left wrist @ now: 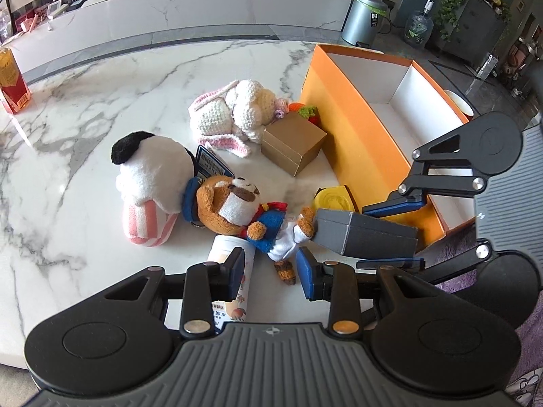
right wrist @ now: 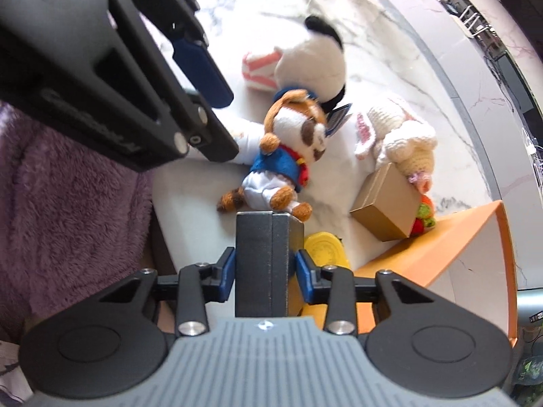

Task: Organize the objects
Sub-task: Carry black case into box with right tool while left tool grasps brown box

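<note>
My right gripper (right wrist: 263, 276) is shut on a grey box (right wrist: 263, 261) and holds it above the table's near edge, beside the orange box (left wrist: 356, 129); the grey box also shows in the left wrist view (left wrist: 366, 234). My left gripper (left wrist: 273, 271) is open and empty, low over a white bottle (left wrist: 234, 271) and the legs of a brown plush dog in blue (left wrist: 237, 203). A white plush with a black ear (left wrist: 152, 173), a crocheted bunny (left wrist: 234, 112), a gold box (left wrist: 292, 142) and a yellow lid (left wrist: 334, 198) lie on the marble table (left wrist: 85, 129).
The orange box is open with a white inside and stands at the table's right. A red carton (left wrist: 12, 81) stands at the far left. A grey bin (left wrist: 363, 17) and a water jug (left wrist: 419, 27) stand on the floor beyond. A purple fleece (right wrist: 68, 186) lies at the near edge.
</note>
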A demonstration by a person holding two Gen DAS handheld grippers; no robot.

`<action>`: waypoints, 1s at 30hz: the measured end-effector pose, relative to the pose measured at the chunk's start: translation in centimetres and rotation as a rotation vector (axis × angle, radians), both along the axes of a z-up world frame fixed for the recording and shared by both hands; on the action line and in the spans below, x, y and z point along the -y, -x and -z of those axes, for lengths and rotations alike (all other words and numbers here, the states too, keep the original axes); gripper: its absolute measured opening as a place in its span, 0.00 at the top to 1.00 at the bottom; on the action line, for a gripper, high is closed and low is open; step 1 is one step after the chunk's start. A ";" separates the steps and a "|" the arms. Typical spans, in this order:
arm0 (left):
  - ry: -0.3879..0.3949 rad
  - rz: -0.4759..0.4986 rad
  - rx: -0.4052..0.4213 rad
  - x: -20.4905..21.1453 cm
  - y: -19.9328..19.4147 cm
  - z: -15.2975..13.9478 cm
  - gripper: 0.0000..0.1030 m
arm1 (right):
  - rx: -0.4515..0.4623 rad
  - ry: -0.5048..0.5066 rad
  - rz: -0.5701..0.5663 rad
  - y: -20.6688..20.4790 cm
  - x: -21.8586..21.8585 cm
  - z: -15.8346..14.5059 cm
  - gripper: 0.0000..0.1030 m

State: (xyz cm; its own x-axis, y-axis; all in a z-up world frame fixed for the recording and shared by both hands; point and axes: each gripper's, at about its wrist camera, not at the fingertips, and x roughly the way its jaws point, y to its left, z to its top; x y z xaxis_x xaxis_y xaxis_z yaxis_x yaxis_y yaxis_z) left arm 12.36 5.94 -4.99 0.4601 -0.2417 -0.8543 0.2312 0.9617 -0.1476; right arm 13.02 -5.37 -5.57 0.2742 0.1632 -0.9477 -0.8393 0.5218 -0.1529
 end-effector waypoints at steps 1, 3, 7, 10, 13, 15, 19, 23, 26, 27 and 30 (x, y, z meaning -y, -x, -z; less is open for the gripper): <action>0.002 -0.001 0.007 0.0 -0.2 -0.3 0.62 | 0.013 -0.024 0.017 0.4 0.2 -0.7 0.62; 0.016 -0.002 0.021 0.0 -0.8 -0.9 0.62 | 0.040 -0.068 0.047 0.1 1.3 -2.3 0.62; 0.018 0.019 0.059 0.7 -2.4 -2.1 0.62 | 0.115 -0.152 0.112 -0.6 3.6 -6.6 0.62; -0.030 0.094 0.105 2.6 -3.6 -2.6 0.60 | 0.182 -0.159 0.174 -1.4 5.9 -8.8 0.62; -0.056 0.215 0.144 4.7 -5.0 -2.2 0.47 | 0.188 -0.125 0.231 -1.9 8.3 -8.9 0.62; -0.076 0.287 0.158 5.8 -6.0 -1.4 0.41 | 0.174 -0.099 0.277 -2.4 10.0 -8.2 0.62; -0.153 0.396 0.142 7.8 -8.8 1.2 0.31 | 0.122 -0.070 0.353 -3.4 13.5 -5.4 0.62; -0.254 0.464 0.113 8.9 -11.5 4.1 0.31 | 0.049 -0.047 0.339 -3.4 16.1 -2.8 0.62; -0.297 0.501 0.083 9.3 -13.0 5.6 0.30 | 0.009 0.017 0.258 -3.3 17.5 -0.8 0.62; -0.301 0.514 0.072 9.5 -13.3 5.9 0.29 | -0.005 0.033 0.224 -3.2 17.9 -0.3 0.62; -0.300 0.556 0.031 9.8 -14.3 6.7 0.24 | -0.071 0.074 0.121 -3.2 19.0 1.0 0.62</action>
